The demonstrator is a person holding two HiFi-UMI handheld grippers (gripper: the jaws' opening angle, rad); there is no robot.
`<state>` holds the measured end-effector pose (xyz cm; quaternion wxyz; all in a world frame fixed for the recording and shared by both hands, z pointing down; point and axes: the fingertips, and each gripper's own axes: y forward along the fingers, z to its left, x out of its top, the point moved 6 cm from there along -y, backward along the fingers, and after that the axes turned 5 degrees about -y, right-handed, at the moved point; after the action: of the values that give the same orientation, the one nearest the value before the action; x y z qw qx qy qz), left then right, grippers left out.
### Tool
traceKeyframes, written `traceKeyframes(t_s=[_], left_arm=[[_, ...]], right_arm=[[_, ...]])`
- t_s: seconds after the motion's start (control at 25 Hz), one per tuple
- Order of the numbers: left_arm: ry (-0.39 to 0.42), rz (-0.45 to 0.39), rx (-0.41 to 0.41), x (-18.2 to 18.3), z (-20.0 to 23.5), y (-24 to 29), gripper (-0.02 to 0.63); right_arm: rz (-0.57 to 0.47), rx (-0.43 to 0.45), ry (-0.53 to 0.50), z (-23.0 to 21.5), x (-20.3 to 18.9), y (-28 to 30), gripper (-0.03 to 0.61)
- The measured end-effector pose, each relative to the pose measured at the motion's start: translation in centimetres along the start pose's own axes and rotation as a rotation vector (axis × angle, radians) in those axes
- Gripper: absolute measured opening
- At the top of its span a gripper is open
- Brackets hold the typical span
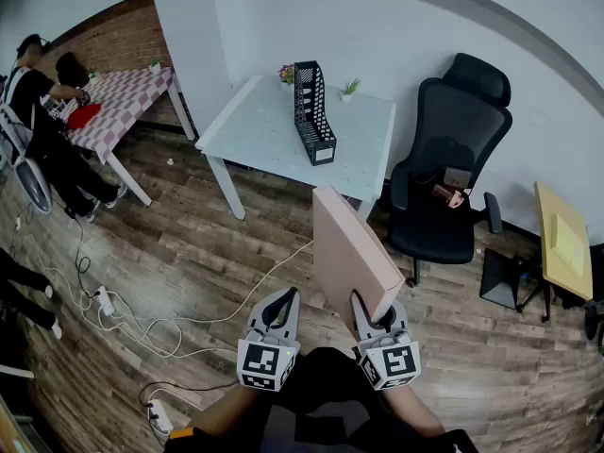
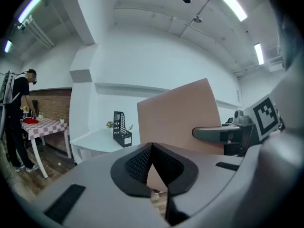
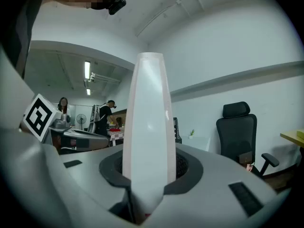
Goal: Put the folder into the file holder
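A pinkish-tan folder (image 1: 347,251) stands upright over the wooden floor, its lower edge between the jaws of my right gripper (image 1: 375,308), which is shut on it. From the right gripper view I see the folder (image 3: 149,141) edge-on, rising from between the pads. My left gripper (image 1: 281,302) hangs just left of the folder, shut with nothing in it; its pads (image 2: 142,161) meet at the tip. The black mesh file holder (image 1: 312,113) stands on the white table (image 1: 255,130) ahead, well beyond both grippers, and also shows small as the file holder (image 2: 121,128) in the left gripper view.
A black office chair (image 1: 453,177) stands right of the table. Small potted plants (image 1: 350,88) sit at the table's back edge. White cables and a power strip (image 1: 142,324) lie on the floor at left. A person (image 1: 38,111) works at a checkered table far left. A yellow desk (image 1: 563,243) stands at the right edge.
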<state>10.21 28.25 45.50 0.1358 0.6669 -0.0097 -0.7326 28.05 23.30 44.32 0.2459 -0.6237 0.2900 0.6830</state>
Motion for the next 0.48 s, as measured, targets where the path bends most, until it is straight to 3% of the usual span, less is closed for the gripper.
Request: traceKeyframes(t_s=[0.48], left_arm=[[-0.012,0.03,-0.009,-0.7,0.9,1.3,0.008]], right_arm=[[0.024,-0.014,0.004,-0.5,-0.4,1.4,0.137]])
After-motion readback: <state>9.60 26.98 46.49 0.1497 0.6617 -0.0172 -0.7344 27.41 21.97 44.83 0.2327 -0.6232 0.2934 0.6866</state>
